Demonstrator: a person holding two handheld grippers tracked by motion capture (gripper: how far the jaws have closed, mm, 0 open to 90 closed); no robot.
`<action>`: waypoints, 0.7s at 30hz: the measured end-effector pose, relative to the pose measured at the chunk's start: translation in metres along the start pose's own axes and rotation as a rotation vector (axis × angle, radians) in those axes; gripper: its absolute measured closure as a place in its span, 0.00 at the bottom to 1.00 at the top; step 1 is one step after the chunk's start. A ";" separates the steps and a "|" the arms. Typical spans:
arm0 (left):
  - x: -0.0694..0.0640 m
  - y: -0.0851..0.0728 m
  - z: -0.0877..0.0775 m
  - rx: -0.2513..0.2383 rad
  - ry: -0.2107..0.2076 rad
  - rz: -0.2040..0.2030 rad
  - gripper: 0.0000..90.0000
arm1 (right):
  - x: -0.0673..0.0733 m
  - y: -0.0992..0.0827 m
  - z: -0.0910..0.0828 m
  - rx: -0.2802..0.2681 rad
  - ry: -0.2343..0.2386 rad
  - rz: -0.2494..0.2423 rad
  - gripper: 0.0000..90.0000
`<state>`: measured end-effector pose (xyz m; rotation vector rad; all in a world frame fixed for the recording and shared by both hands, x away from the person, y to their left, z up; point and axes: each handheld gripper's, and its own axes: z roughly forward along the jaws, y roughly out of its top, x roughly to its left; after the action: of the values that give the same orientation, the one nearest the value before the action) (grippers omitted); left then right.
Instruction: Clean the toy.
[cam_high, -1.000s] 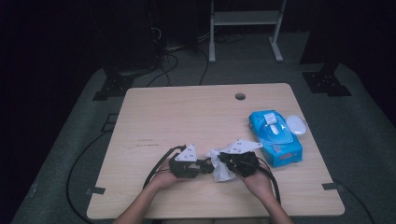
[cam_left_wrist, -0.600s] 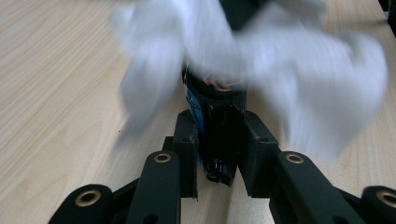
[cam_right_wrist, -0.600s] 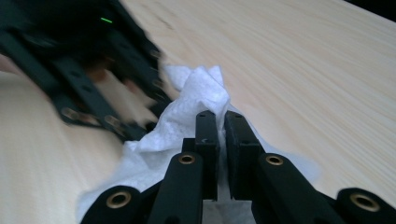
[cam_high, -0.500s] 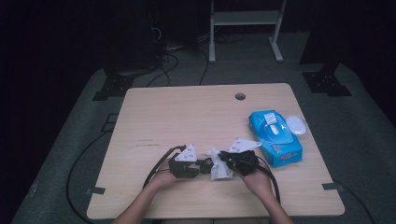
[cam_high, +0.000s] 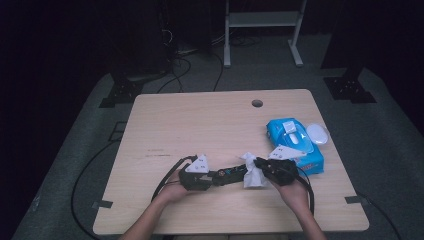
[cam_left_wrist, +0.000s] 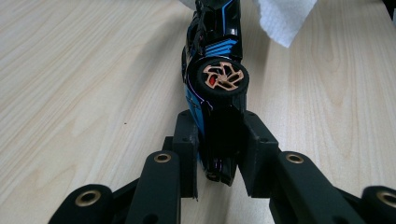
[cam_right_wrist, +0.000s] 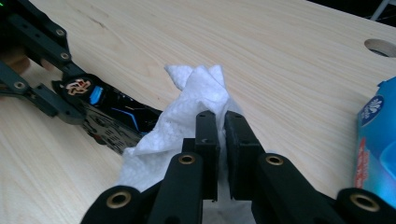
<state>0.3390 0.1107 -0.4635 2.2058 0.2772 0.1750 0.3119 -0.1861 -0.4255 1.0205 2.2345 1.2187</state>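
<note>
I see a blue pack of wipes near the right edge of the wooden table, a white lid just beside it, and a round hole near the far edge.

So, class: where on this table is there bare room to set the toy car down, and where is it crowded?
Free: the table's whole left and far half, up to the round hole. Crowded: the near middle, where the left gripper clamps the toy car and the right gripper pinches the wipe, and the right edge by the wipes pack.
</note>
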 end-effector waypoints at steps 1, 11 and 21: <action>0.001 0.000 0.000 -0.002 0.000 -0.001 0.79 | 0.001 0.000 0.000 -0.002 0.007 0.000 0.93; 0.001 -0.001 -0.001 0.000 0.000 0.002 0.79 | -0.008 -0.009 0.001 0.010 0.000 0.033 0.93; 0.000 -0.001 -0.002 0.008 0.010 0.011 0.79 | 0.001 -0.005 0.008 -0.023 0.087 0.023 0.93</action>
<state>0.3381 0.1129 -0.4629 2.2155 0.2713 0.1915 0.3145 -0.1828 -0.4338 1.0048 2.2750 1.3188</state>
